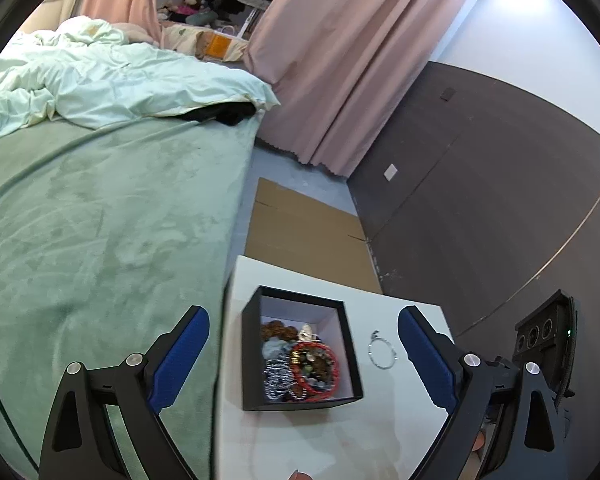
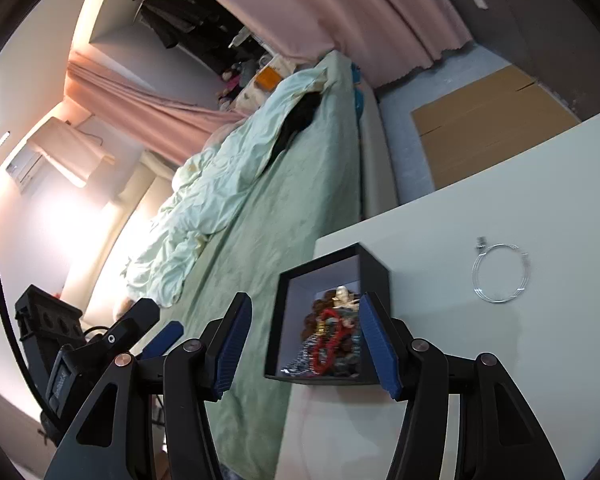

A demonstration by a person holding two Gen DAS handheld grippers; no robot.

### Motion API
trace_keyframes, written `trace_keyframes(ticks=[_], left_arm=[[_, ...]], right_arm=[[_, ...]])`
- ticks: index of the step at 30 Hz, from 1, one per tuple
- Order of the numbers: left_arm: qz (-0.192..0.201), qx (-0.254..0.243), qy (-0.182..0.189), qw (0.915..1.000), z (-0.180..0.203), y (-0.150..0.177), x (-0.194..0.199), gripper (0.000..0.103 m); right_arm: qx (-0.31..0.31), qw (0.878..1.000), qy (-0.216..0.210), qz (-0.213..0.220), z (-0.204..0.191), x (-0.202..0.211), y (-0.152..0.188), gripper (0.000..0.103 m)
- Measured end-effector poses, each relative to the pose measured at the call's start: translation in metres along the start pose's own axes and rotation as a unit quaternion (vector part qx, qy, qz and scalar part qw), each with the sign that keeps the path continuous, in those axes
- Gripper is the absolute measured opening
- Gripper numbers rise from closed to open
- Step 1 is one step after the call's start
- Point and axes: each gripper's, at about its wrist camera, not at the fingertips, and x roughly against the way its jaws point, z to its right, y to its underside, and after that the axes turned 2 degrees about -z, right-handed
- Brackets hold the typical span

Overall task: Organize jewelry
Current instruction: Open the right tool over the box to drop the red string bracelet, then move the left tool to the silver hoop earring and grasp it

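Black box w/ beads, silver bracelet beside; no legible labels.

No text, label, brand or number could be read in either view. A small display on the black device at the lower left of the right wrist view carried some pale marks, but they were too blurred and too small to make out.
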Motion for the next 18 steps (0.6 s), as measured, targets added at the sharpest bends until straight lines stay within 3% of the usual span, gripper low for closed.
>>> trace_keyframes(ticks=[9, 14, 18], left_arm=[[-0.008, -0.025, 0.009, 0.9996, 0.035, 0.014, -0.009, 0.096], [-0.009, -0.045, 0.022, 0.9987, 0.055, 0.023, -0.014, 0.096], [-0.017, -0.064, 0.020, 0.9976, 0.072, 0.032, -0.023, 0.096]], right_arm=[[-0.021, 0.998, 0.053, 0.028, 0.025, 0.048, -0.001, 0.058], [-0.042, 0.995, 0.069, 0.054, 0.045, 0.080, -0.003, 0.082], [-0.059, 0.992, 0.087, 0.070, 0.059, 0.099, -0.008, 0.084]])
